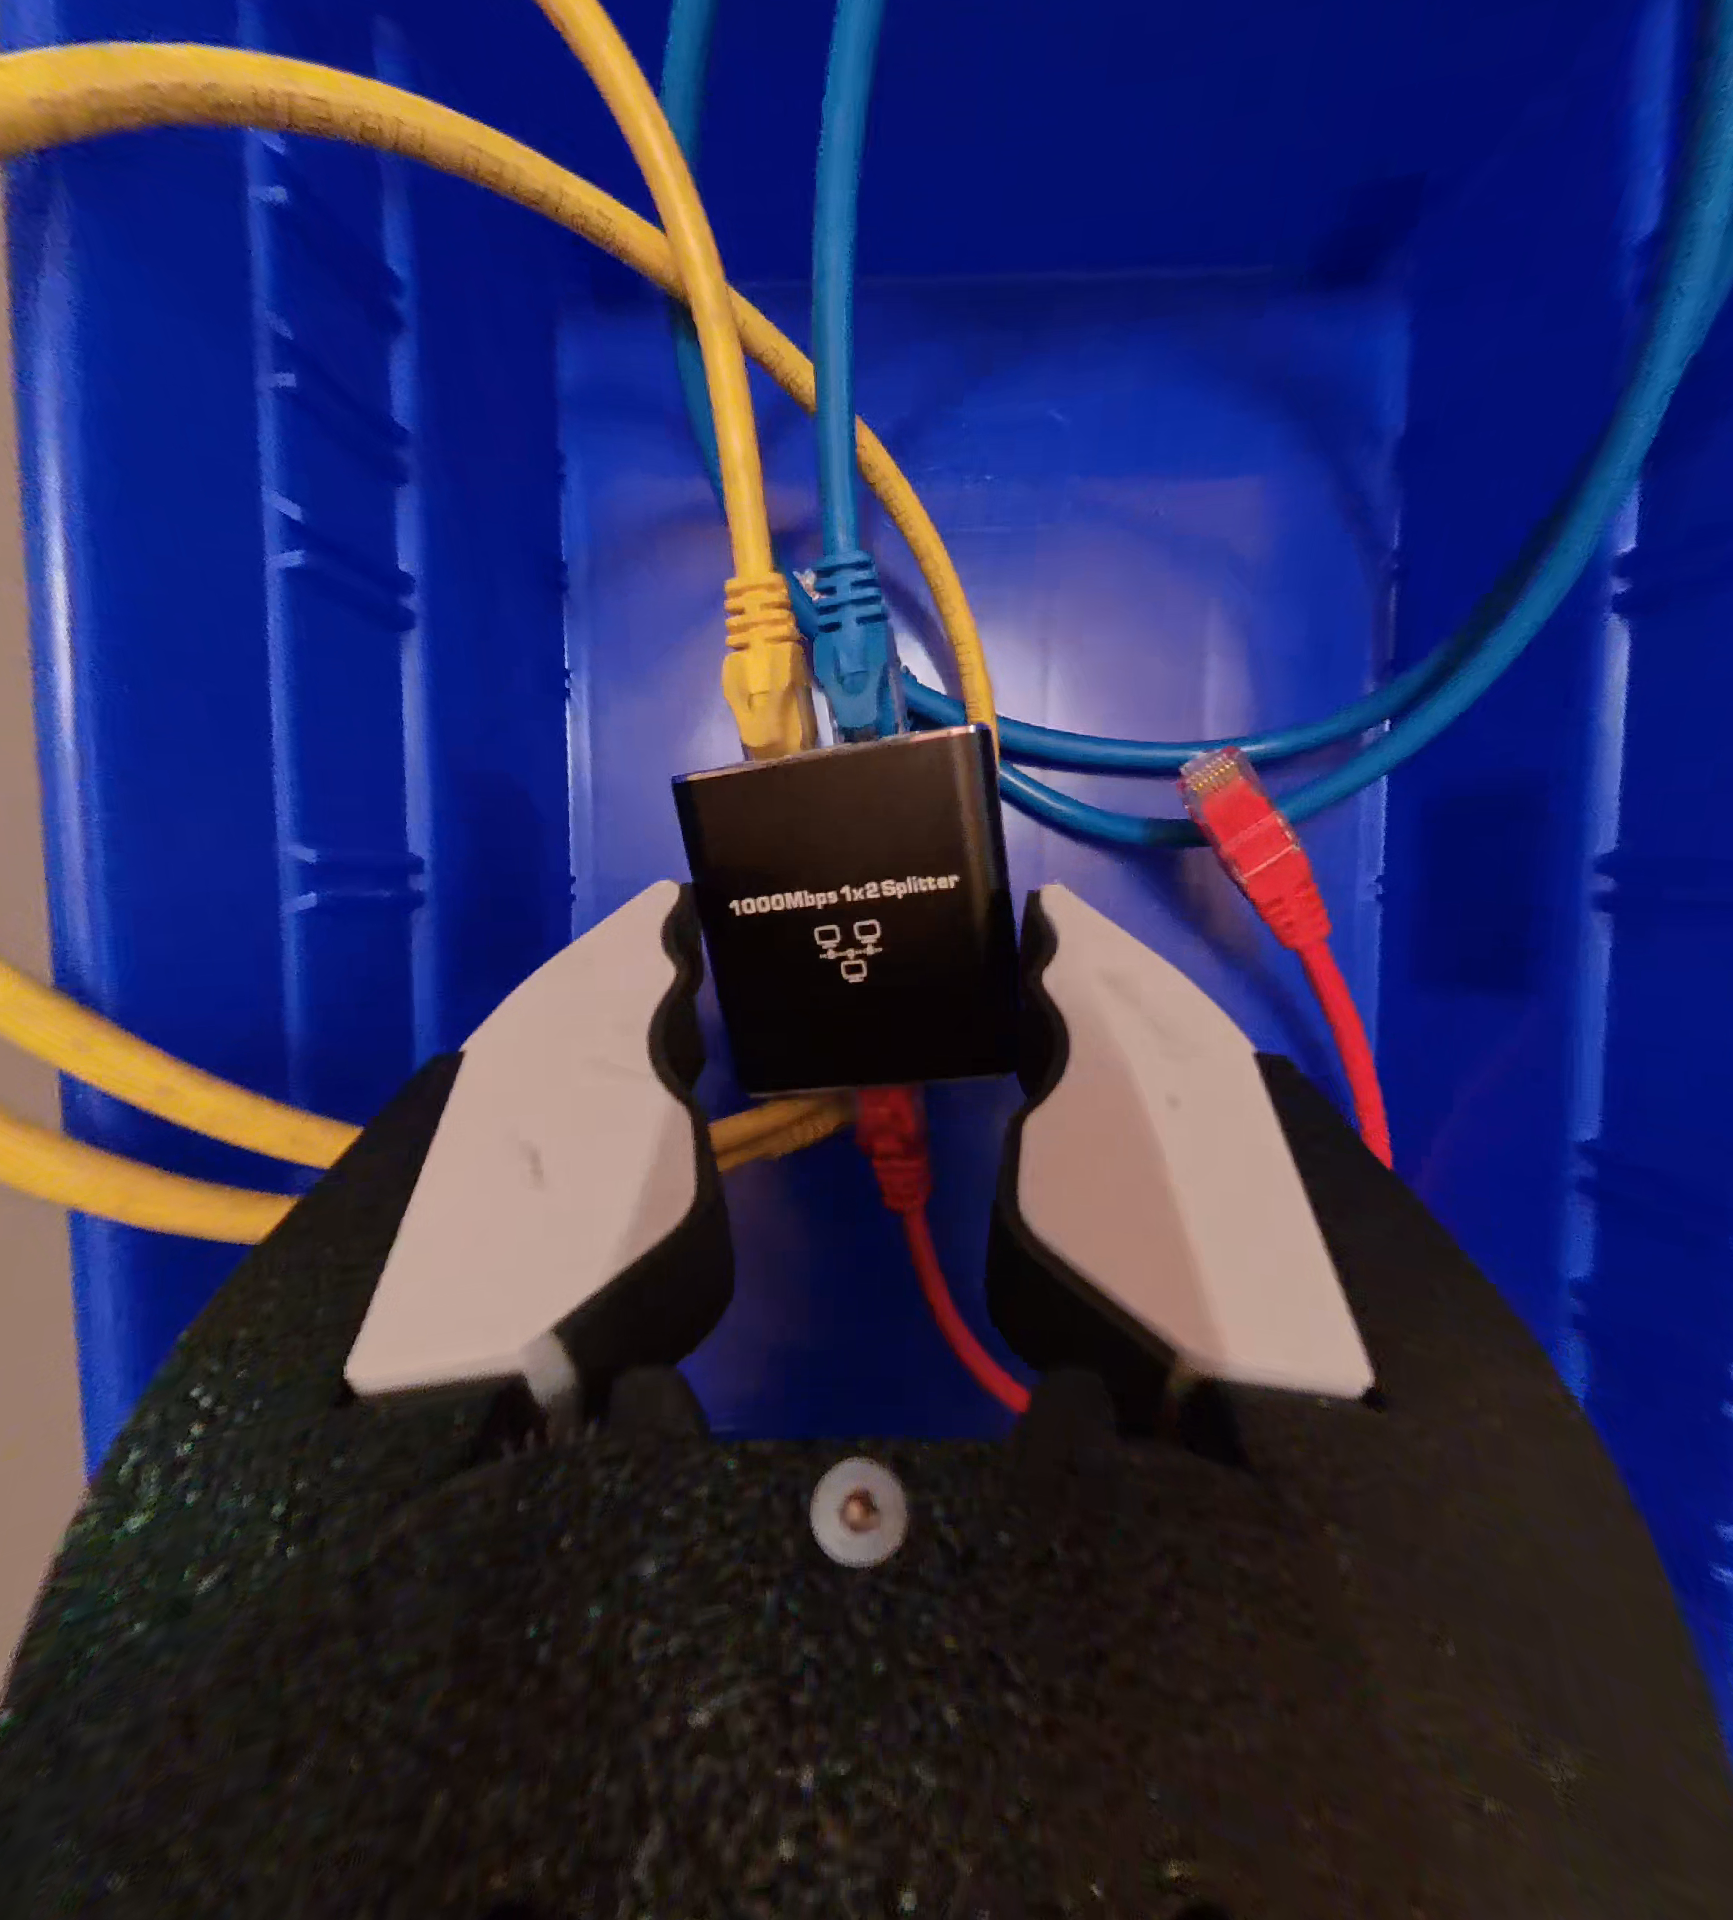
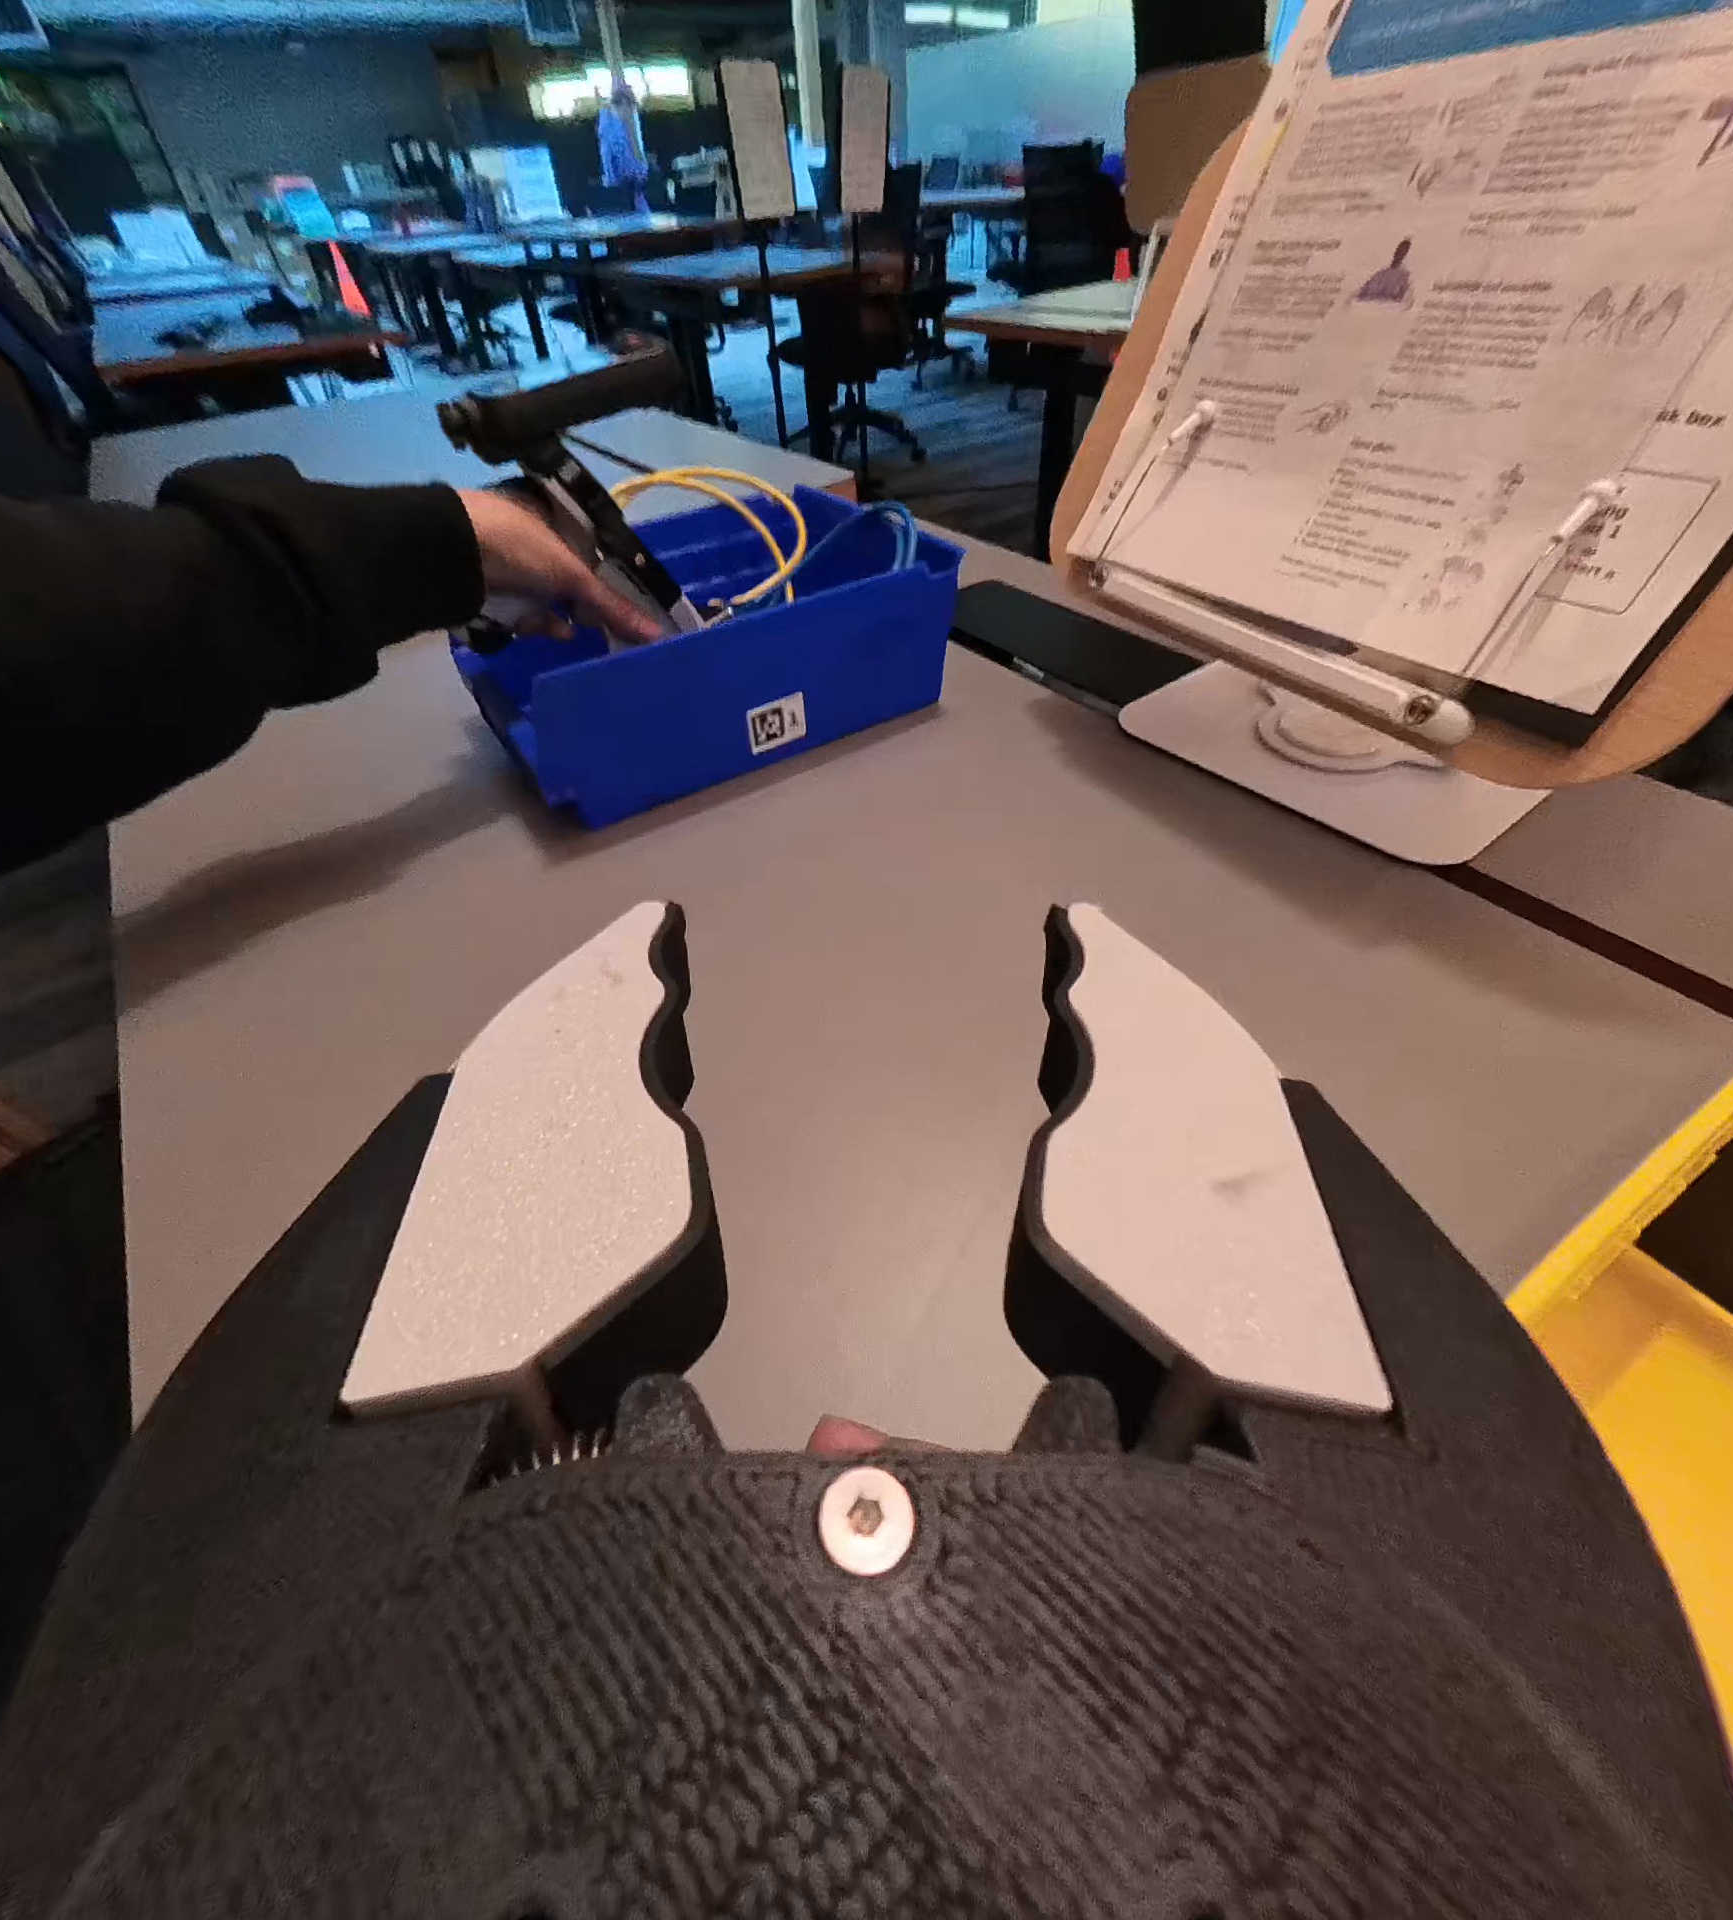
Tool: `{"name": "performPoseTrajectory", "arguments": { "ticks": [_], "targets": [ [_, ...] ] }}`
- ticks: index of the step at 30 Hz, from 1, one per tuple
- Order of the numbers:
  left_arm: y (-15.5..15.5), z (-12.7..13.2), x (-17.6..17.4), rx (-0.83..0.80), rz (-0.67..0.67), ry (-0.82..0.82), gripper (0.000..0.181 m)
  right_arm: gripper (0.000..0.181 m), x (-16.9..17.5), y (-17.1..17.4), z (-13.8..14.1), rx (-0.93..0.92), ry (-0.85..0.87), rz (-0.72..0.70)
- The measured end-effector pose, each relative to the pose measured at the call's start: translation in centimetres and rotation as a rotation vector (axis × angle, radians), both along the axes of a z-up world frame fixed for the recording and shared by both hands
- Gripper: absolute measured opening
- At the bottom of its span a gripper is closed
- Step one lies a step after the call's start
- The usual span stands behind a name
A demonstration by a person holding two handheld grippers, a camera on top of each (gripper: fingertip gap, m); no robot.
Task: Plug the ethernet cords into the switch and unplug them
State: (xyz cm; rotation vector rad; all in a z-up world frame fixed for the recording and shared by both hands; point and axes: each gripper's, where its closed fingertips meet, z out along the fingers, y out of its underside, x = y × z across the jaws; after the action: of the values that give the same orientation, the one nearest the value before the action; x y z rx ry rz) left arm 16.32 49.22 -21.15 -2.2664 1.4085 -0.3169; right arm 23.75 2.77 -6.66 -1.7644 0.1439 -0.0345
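Observation:
A small black switch (image 1: pixel 846 914) lies in a blue bin (image 1: pixel 322 727). A yellow plug (image 1: pixel 763 665) and a blue plug (image 1: pixel 851 644) sit in its far end, and a red plug (image 1: pixel 888 1127) sits in its near end. The red cord's other plug (image 1: pixel 1246 821) lies loose to the right. My left gripper (image 1: pixel 857 904) is open, with one finger on each side of the switch. My right gripper (image 2: pixel 867 925) is open and empty above the grey table (image 2: pixel 841 831), well short of the bin (image 2: pixel 737 686). The right wrist view shows the left gripper (image 2: pixel 623 561) reaching into the bin.
Yellow (image 1: pixel 218 135) and blue (image 1: pixel 1568 520) cord loops spill over the bin. A document stand (image 2: pixel 1464 364) on a white base stands at the right, with a black flat device (image 2: pixel 1049 634) beside the bin. A yellow bin (image 2: pixel 1693 1403) is at the near right. A sleeved arm (image 2: pixel 166 623) crosses from the left.

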Motion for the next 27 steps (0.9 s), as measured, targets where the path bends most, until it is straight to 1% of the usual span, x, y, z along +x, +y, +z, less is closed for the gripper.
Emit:
{"name": "performPoseTrajectory", "arguments": {
  "ticks": [3,6,8,10,14,17,20,23,25,27],
  "targets": [
    [0.0,0.4,0.1,0.013,-0.016,-0.044,0.058,0.069,-0.1,0.4,-0.2,-0.024,-0.022,-0.013],
    [-0.2,2.7,0.4,0.074,-0.045,-0.148,0.057,0.069,-0.9,0.9,-0.2,-0.02,-0.029,0.015],
    [-0.7,5.4,0.5,0.151,-0.078,-0.22,0.057,0.069,-1.1,1.1,-0.2,-0.019,-0.033,0.014],
    [-1.5,8.7,0.3,0.247,-0.122,-0.274,0.057,0.069,-1.2,1.3,-0.1,-0.012,-0.037,0.009],
    [-4.1,16.5,-0.1,0.526,-0.245,-0.33,0.056,0.069,-1.7,2.2,0.7,0.045,-0.005,0.006],
    [-6.9,22.4,-0.7,0.736,-0.309,-0.38,0.055,0.069,-3.0,3.2,1.8,0.121,0.037,0.025],
    [-10.1,27.1,-1.6,0.897,-0.355,-0.445,0.055,0.069,-5.1,4.4,2.6,0.166,0.058,0.072],
    [-14.6,31.7,-3.0,1.039,-0.413,-0.559,0.054,0.071,-7.4,5.3,3.0,0.173,0.048,0.122],
    [-18.6,34.0,-4.0,1.096,-0.48,-0.653,0.055,0.074,-8.8,5.7,3.5,0.19,0.044,0.144],
    [-22.4,35.0,-4.8,1.107,-0.557,-0.725,0.054,0.075,-10.5,5.7,4.9,0.246,0.06,0.176]
  ]
}}
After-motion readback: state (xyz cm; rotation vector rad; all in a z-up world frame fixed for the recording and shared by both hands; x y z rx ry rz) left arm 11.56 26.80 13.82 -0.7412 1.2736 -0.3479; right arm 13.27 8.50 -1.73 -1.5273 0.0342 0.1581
